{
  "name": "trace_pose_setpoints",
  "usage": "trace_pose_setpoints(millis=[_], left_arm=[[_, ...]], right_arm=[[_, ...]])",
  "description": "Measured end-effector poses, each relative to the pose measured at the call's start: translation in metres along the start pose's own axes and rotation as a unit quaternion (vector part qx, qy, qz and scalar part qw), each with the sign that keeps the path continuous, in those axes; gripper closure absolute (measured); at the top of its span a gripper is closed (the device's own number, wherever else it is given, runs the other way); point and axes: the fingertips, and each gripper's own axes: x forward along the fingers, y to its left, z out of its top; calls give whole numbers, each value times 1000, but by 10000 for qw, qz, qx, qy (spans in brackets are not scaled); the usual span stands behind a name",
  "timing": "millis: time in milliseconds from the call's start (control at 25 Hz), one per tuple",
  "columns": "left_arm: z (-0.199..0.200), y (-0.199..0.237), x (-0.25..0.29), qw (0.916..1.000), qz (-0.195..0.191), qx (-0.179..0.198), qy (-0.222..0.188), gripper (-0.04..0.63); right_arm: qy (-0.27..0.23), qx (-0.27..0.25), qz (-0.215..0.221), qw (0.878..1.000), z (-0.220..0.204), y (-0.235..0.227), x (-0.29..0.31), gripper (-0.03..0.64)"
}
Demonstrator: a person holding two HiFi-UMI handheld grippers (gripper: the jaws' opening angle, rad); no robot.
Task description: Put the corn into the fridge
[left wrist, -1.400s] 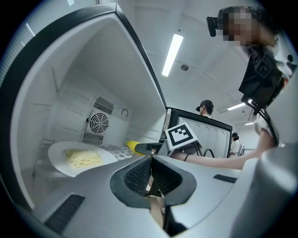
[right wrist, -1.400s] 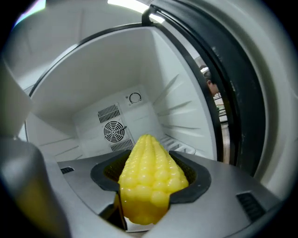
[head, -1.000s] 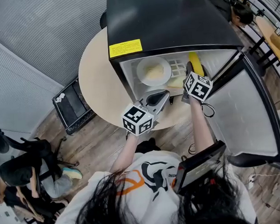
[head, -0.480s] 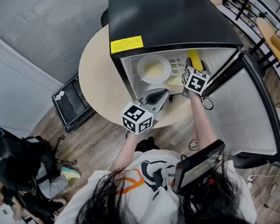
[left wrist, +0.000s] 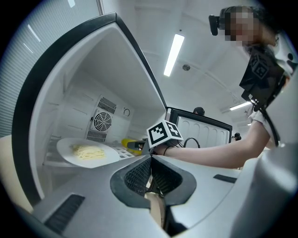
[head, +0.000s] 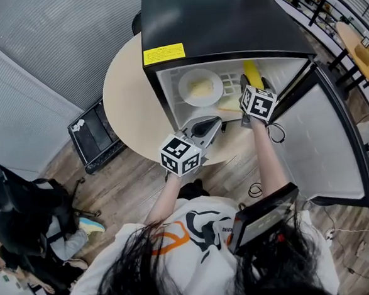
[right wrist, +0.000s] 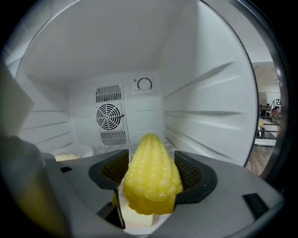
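Right gripper view: the right gripper (right wrist: 151, 168) reaches into the open fridge (right wrist: 209, 107), and the corn (right wrist: 151, 179) sits lengthwise between its jaws, tip toward the fan grille (right wrist: 108, 116) on the back wall. The jaws have just been opening and stand wide. The mesh of both pads shows bare beside the cob, with a dark gap at the left one, so they bracket the corn without squeezing it.

Head view: the corn (head: 251, 69) is at the right side of the fridge shelf (head: 232, 83), running from the front edge toward the back, close to the right wall; whether its full weight is on the shelf I cannot tell. A white plate (head: 186, 80) of pale noodles (head: 200, 87) takes up the left half of the same shelf, apart from the corn. The fridge door (head: 323, 146) is swung open to the right. The black fridge stands on a round beige table (head: 124, 97), toward its right edge, and has a yellow label (head: 163, 52) near the front left corner of its top.

Left gripper view: the left gripper (left wrist: 150, 161) has its jaws closed together, pad against pad, with nothing between them. In the head view it hovers over the table's front edge, just before the fridge opening and below the plate, pointing toward the shelf. It touches nothing and stays outside the compartment; the person's right forearm crosses behind it toward the corn.
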Motion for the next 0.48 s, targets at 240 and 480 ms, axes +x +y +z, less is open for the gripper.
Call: trace_pose_setpoints(millis=[240, 480], left_arm=[[-1, 0, -9, 9999, 166, -18, -14, 583], [-3, -4, -18, 9991, 417, -71, -50, 583]], right_arm=[[-313, 163, 173, 9992, 11, 7, -37, 321], [-719, 320, 648, 9948, 28, 20, -87, 321]])
